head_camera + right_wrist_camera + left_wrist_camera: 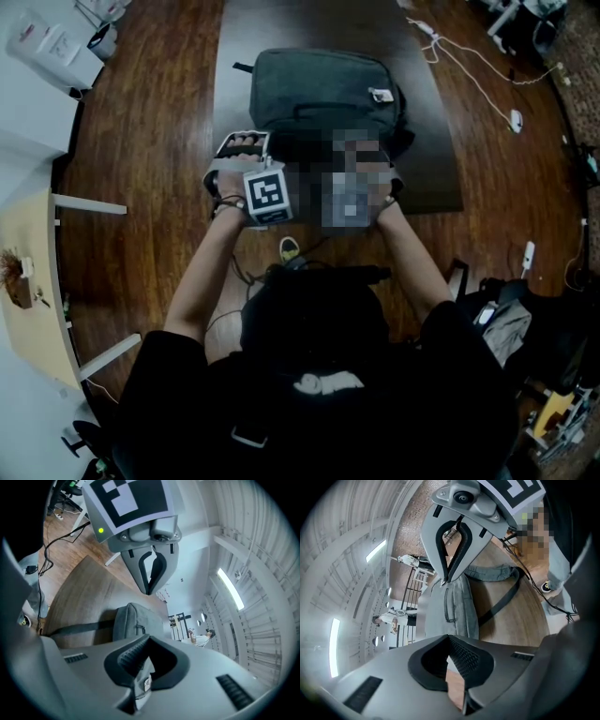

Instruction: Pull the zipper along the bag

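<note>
A dark grey bag (323, 89) lies on a dark tabletop (431, 141), with a small white tag (382, 94) near its right end. Both grippers hover at the bag's near edge, facing each other tip to tip. The left gripper's marker cube (267, 195) shows in the head view, where a mosaic patch covers the right gripper. In the left gripper view the right gripper (443, 581) has its jaws together in front of the bag (457, 606). The left gripper (149, 591) also looks shut and holds nothing. The bag's strap (501, 599) trails over the wood.
White cables (469, 66) run over the wooden floor at the back right. White boxes (56, 47) stand at the back left and a pale table (33, 281) at the left. Bags and clutter (506, 319) lie at the right. A person (201, 639) stands far off.
</note>
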The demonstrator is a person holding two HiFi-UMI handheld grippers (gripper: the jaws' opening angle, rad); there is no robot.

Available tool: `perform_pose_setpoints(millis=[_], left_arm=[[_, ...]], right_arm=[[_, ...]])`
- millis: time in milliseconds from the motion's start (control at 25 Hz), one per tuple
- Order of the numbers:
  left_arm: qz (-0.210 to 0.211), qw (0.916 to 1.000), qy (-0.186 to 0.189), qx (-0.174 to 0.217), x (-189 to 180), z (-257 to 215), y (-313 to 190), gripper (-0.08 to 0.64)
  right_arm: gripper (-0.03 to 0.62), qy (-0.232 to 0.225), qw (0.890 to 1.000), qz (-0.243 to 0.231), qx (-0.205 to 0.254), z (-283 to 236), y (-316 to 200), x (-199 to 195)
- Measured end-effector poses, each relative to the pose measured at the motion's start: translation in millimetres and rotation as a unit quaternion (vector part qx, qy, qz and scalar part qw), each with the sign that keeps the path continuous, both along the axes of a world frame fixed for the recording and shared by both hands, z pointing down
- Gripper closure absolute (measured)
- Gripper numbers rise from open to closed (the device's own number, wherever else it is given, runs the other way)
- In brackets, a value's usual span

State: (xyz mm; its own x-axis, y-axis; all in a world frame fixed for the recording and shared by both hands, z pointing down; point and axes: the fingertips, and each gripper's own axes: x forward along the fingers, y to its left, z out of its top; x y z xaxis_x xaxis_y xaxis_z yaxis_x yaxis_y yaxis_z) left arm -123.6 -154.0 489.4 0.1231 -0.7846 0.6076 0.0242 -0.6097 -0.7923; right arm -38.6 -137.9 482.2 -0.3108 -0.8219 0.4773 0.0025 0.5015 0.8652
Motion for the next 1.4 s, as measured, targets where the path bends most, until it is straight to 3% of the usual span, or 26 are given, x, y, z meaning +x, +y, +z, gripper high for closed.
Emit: perform_pose_setpoints(millis=[400,680,840,1120,1280,1400], left_arm=[[0.015,0.9992,0.034,-0.011,-13.3,3.0,-41.1,0.56],[0.021,0.999,0.026,-0.03,-8.2,22.3,-66.1,0.56],[0.011,0.9994,0.013,-0.031,-10.4,34.7,-87.0,0.56],[-0.006,0.9987,0.022,-0.047,-7.9,60.2,-116.1,0.56],[-0.003,0.9981,0.02,-0.059,-8.9,76.7,-124.7,0.56],[-0.006,0.9976,0.024,-0.064,-9.8,85.3,-127.0,0.56]], right_arm=[[0.577,-0.004,1.0,0.016,-0.001,2.4,-37.1,-21.0],[0.572,-0.021,0.999,0.009,-0.03,21.3,-61.9,-29.8],[0.489,-0.016,0.998,-0.008,-0.063,46.0,-77.3,-32.0],[0.392,0.003,0.993,-0.049,-0.112,86.2,-96.0,-56.7],[0.385,0.032,0.99,-0.06,-0.121,104.7,-105.6,-64.7],[0.387,0.026,0.99,-0.064,-0.123,104.6,-106.8,-67.6]])
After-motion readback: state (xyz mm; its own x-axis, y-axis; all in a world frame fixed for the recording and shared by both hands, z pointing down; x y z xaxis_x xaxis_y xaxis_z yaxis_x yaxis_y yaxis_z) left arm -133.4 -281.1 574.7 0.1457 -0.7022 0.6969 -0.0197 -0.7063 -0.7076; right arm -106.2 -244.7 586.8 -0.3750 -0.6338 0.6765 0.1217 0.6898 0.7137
